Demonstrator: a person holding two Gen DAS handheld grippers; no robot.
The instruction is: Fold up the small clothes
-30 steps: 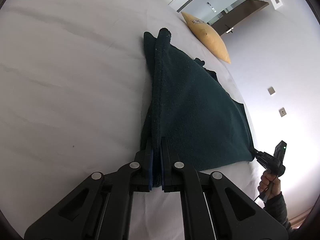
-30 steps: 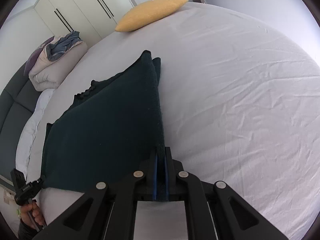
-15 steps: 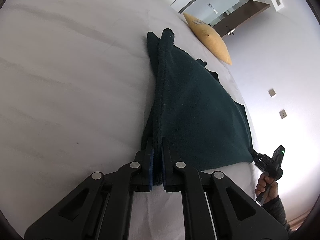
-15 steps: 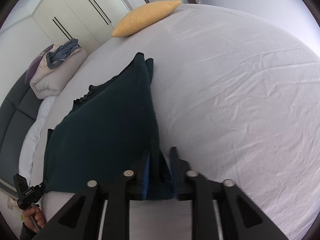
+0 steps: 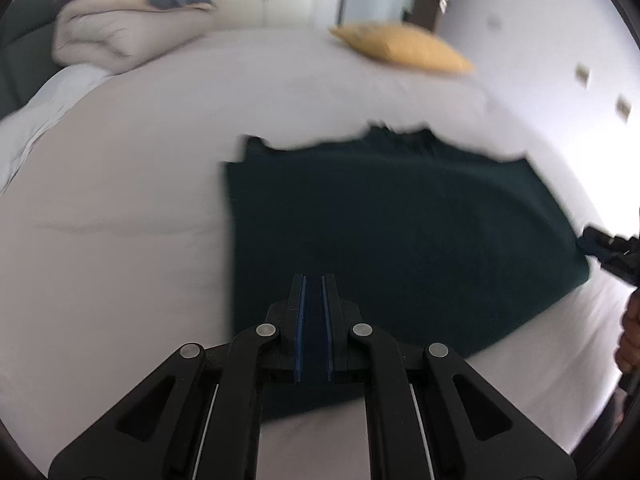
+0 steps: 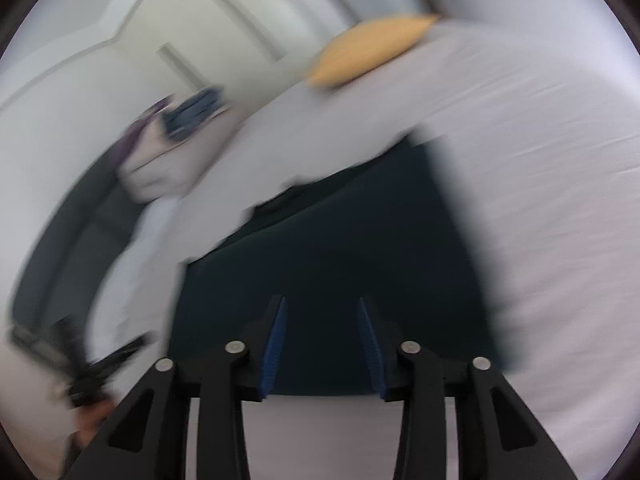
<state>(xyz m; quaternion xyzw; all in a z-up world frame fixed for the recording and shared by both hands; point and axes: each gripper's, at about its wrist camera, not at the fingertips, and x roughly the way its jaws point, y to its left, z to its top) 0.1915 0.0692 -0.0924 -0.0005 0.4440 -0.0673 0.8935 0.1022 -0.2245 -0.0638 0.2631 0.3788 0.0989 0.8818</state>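
Both pictures are blurry. The dark green cloth (image 5: 400, 232) lies flat on the bed (image 5: 120, 200), its near edge hidden under both jaws. The left gripper (image 5: 314, 292) is open a little and holds nothing; the right gripper (image 6: 322, 316) is wide open and holds nothing. Bare sheet lies beside each.

**Image quality: daylight, marked motion blur**

Both views are bright and evenly lit. Glare washes out the wall (image 5: 592, 128) at the right of the left wrist view. Motion blur smears the dark cloth (image 6: 344, 264), worst in the right wrist view. Fisheye bending and dark vignetting mark all edges.
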